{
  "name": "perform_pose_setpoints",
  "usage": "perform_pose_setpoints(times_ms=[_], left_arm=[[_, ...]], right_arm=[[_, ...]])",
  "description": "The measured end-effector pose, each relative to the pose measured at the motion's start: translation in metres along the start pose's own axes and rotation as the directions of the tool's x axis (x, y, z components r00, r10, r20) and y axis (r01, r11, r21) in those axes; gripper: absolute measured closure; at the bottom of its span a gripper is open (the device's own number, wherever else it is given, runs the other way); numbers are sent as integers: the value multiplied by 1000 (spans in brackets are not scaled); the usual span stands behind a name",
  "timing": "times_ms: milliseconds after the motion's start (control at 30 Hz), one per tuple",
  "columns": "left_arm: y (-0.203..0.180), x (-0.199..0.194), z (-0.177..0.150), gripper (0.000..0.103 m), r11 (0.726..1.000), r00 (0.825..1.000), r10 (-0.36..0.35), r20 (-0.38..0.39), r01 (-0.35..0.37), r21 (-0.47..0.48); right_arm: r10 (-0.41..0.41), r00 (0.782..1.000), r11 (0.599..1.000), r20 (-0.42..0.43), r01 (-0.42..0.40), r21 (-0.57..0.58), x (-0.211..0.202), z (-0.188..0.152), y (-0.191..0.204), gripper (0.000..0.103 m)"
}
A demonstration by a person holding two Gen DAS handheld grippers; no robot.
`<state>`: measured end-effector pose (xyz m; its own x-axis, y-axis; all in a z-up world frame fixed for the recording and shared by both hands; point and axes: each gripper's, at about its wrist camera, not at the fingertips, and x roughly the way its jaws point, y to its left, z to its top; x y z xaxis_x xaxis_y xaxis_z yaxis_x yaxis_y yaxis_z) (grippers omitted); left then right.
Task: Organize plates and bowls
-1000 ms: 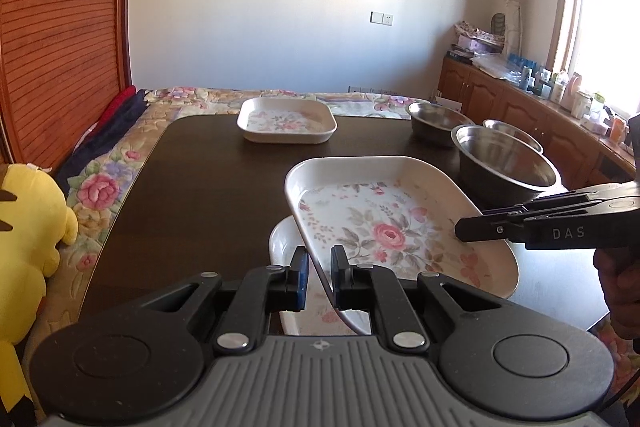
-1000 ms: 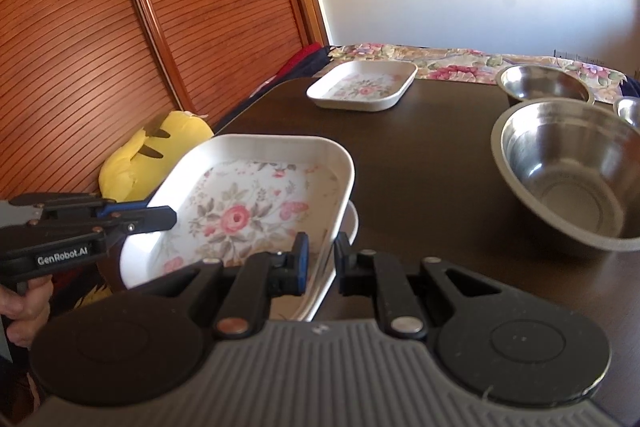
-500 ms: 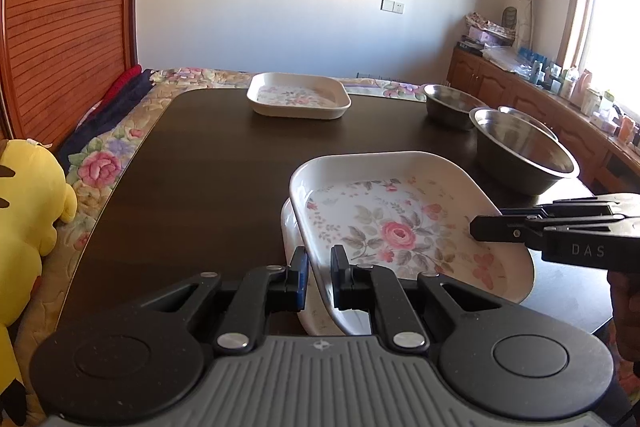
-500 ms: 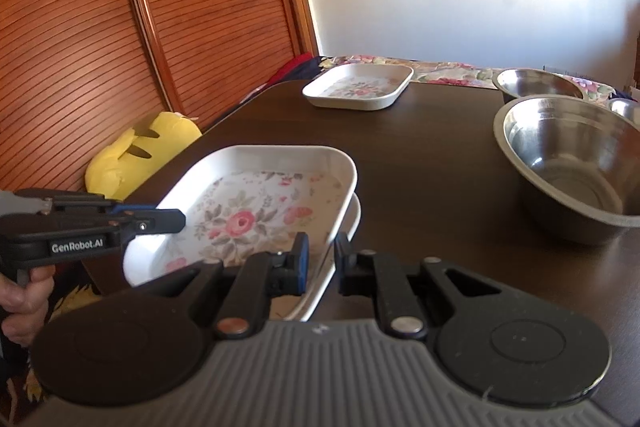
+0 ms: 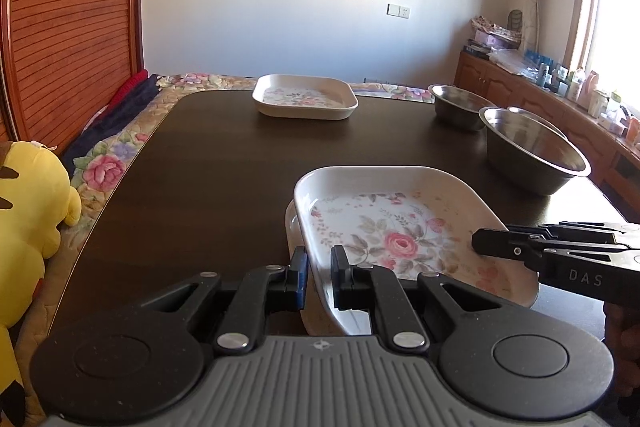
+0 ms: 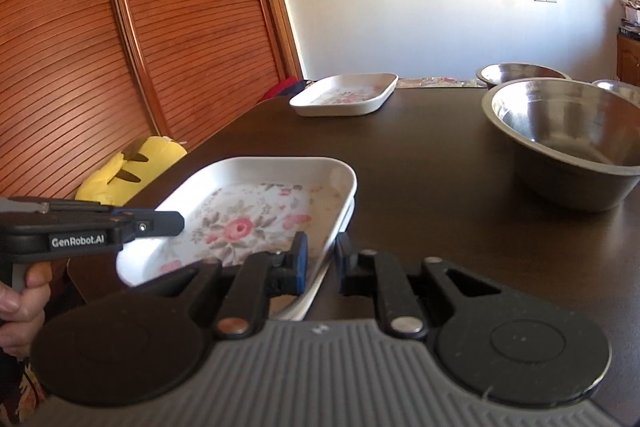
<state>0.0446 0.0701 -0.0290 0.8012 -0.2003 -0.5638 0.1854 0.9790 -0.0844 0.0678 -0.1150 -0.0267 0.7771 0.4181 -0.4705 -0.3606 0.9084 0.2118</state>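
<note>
Both tools are on the floral plate (image 5: 392,239), lower centre of the frame in both views. Left tool (image 5: 319,277): narrow gap, plate's near rim sits between the pads; I see no daylight on the right pad, left pad contact is hard to judge. Right tool (image 6: 322,263): same narrow gap, rim edge runs between the pads, actual contact is hidden by the rim.

The plate sits nested on a second plate (image 5: 291,223); only a sliver of that one's rim shows, the rest is covered.

Third plate (image 5: 305,101) is at the far end of the table (image 5: 208,167), upper centre. Big steel bowl (image 6: 568,143) at right. Two more bowls behind it: one (image 6: 520,73) partly hidden, the other (image 6: 614,85) mostly blocked and cut off at the frame edge.
</note>
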Motion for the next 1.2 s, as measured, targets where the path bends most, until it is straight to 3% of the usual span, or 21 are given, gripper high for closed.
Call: perform_pose_setpoints(times_ms=[367,767,833,1200], left_arm=[[2,-1,-4,89,999,999,35,10,-35,2],[7,4,-8,89,1000,1000,24,10,-23,-18],[7,4,-8,88,1000,1000,24,9,-23,-16],[6,1,-7,71,1000,999,23,23,-23,-16]], right_arm=[[-7,999,1000,34,8,-29,-3,-8,4,83],[-4,998,999,66,6,-33,-9,-13,8,83],[-3,997,999,72,5,-34,-9,-12,8,78],[-13,995,999,94,16,-31,-13,-9,5,67]])
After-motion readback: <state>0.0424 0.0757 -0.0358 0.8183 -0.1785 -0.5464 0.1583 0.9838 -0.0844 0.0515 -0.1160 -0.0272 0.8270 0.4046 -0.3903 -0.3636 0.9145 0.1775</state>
